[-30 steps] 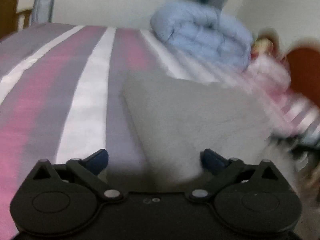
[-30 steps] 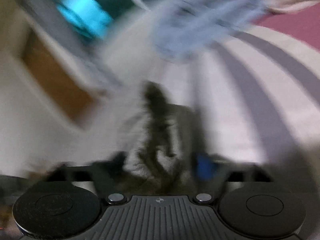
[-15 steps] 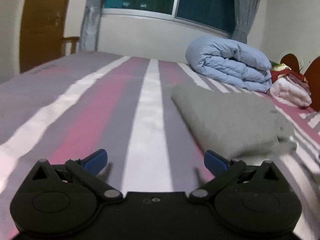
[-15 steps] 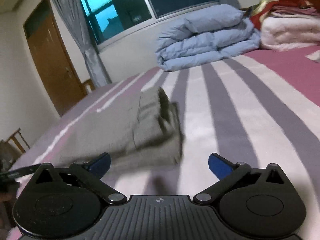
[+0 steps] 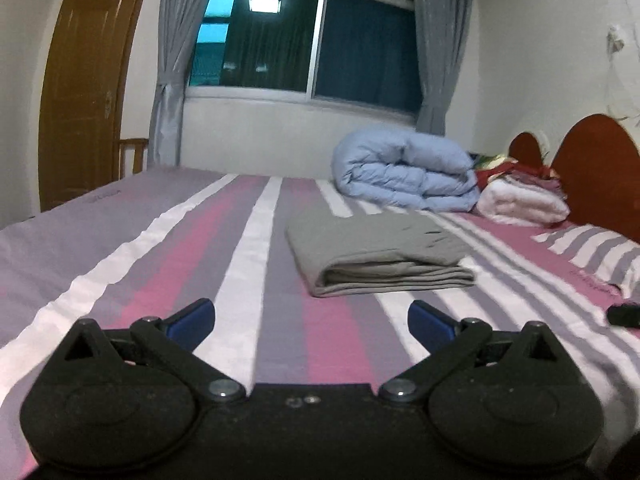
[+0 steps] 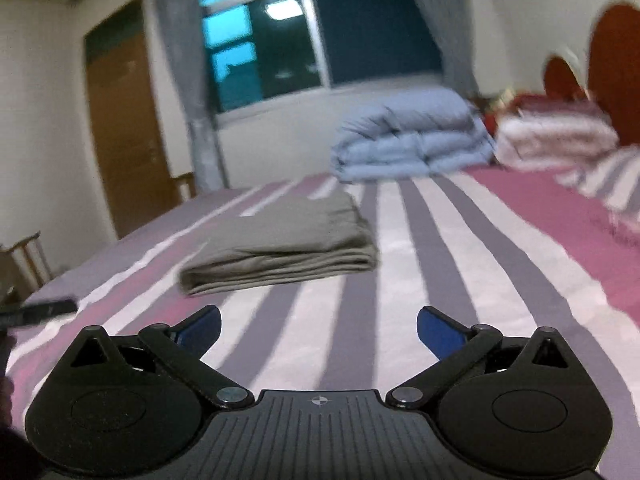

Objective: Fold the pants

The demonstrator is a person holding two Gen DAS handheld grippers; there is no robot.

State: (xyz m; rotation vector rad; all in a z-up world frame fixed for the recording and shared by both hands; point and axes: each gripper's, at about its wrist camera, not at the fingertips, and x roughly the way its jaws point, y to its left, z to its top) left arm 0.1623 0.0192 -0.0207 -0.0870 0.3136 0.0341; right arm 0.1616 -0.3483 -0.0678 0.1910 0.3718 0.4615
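keep both the left gripper [image 5: 311,320] and right gripper [image 6: 319,326] wide open, empty, clear of the folded grey pants [image 5: 376,254].

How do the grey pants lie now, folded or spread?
Folded: the grey pants form a compact stack on the striped bed, layered edges showing.

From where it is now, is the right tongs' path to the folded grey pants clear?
Probably yes: the right tongs stand open and empty, and only bare striped bedsheet lies between them and the folded grey pants.
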